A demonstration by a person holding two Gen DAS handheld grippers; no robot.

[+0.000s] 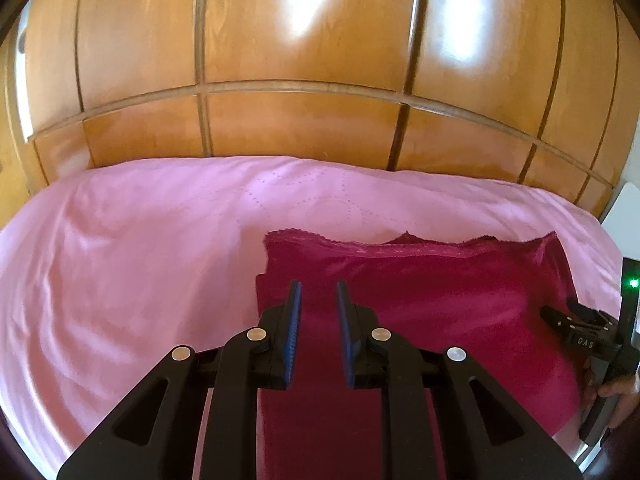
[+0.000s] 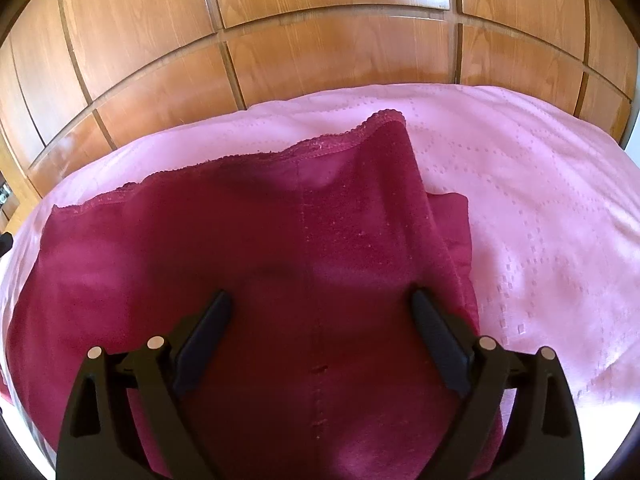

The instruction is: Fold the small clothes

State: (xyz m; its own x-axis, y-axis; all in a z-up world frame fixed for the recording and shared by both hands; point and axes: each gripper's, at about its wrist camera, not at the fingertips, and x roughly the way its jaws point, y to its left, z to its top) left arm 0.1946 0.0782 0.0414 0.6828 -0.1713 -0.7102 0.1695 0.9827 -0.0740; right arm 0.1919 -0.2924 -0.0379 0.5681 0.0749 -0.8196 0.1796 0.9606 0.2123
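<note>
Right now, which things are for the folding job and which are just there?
For the job:
- dark red lace-edged garment
- left gripper, jaws narrowly apart, nothing between them
- right gripper, open above the garment

Just there:
- pink bedspread under the garment
- glossy wooden panelled wardrobe behind

A bed covered with a pink sheet (image 2: 520, 184), lightly creased and patterned with rows of small dotted stitching, extends ahead of and to both sides of the grippers. Directly on the sheet lies a dark red garment (image 2: 248, 248) with a lace-trimmed far edge, spread beneath and ahead of the right gripper (image 2: 322, 304); its right side is folded over onto itself
</note>
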